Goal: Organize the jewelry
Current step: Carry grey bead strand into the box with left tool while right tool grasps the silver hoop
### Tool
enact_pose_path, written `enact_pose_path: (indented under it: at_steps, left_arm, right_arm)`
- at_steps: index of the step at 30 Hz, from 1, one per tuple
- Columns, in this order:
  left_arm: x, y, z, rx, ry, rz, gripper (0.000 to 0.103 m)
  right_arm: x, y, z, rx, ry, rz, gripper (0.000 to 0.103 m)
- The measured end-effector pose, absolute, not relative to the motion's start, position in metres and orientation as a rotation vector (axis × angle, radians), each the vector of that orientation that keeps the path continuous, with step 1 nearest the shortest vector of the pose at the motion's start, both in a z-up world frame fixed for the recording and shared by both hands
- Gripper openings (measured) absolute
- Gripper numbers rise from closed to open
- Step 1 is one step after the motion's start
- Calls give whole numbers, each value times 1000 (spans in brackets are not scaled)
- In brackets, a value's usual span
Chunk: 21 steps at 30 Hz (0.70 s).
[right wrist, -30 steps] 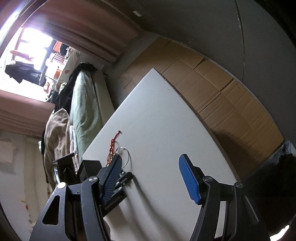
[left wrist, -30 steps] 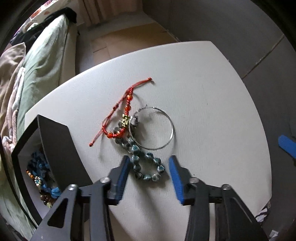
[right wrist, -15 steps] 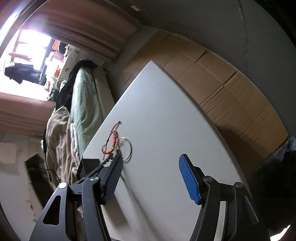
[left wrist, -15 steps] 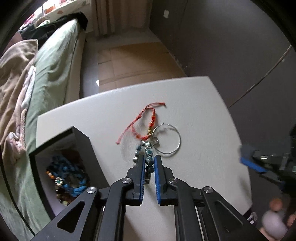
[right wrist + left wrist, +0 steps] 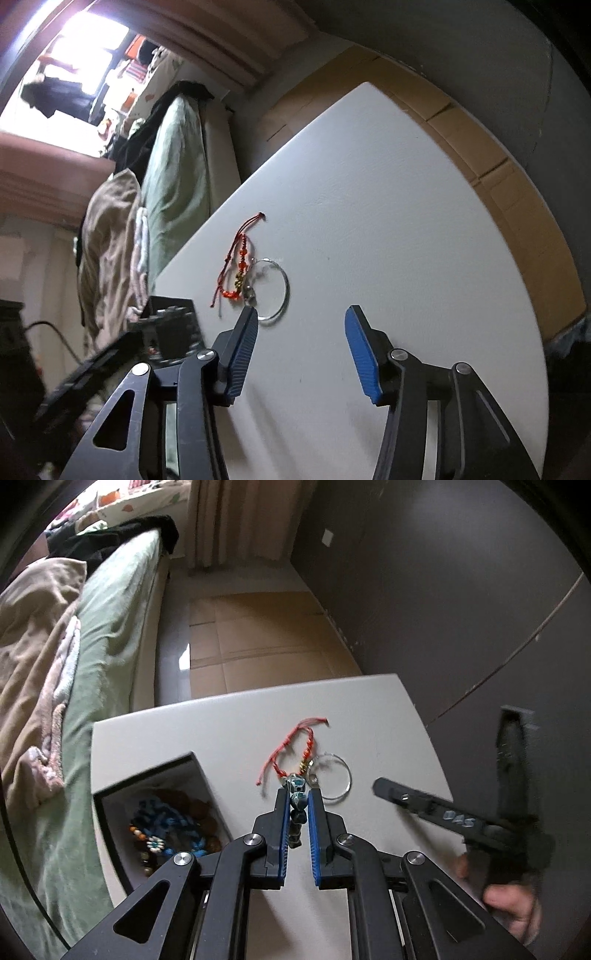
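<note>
Blue-bead bracelet [image 5: 297, 805] hung pinched in the left gripper [image 5: 297, 797] jaws; next, carry it over the box [image 5: 162, 812]; right gripper [image 5: 301, 332] jaws spread.

table [image 5: 229, 731]: smooth, matt white
hoop [image 5: 341, 781]: thin shiny metal wire
red bracelet [image 5: 286, 749]: braided cord, glossy beads
bead bracelet [image 5: 297, 805]: glazed blue-green beads
box [image 5: 207, 782]: matt black

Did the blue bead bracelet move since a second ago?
Yes. The blue bead bracelet lay curled on the white table, touching the wire hoop. Now it hangs lifted between the left gripper fingers, nearer the black box.
</note>
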State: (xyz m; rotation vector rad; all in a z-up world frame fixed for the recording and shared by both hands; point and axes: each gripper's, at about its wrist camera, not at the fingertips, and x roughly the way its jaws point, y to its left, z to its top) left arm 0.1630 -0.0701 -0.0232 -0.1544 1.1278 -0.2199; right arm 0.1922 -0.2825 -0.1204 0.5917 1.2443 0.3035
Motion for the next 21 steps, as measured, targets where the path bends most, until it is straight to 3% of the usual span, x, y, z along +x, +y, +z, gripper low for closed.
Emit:
enact_pose_path:
  at_steps: [5,11,17,21]
  left_arm:
    - [160,-54,-12,-176,1090,-221,10]
    - [157,-34,-4,-220,1058,-229,10]
    - [155,-10,2,-266,1027,-225,10]
    - [153,1,6,-279,1014,-220,10]
  right_arm:
    - [199,-262,-122,522,1225,325,44]
    - [201,-226,-112,321,1190,325,45]
    - [203,-203,-118,206,1194,292,60]
    - [204,-194,-119,121,1179,273,63]
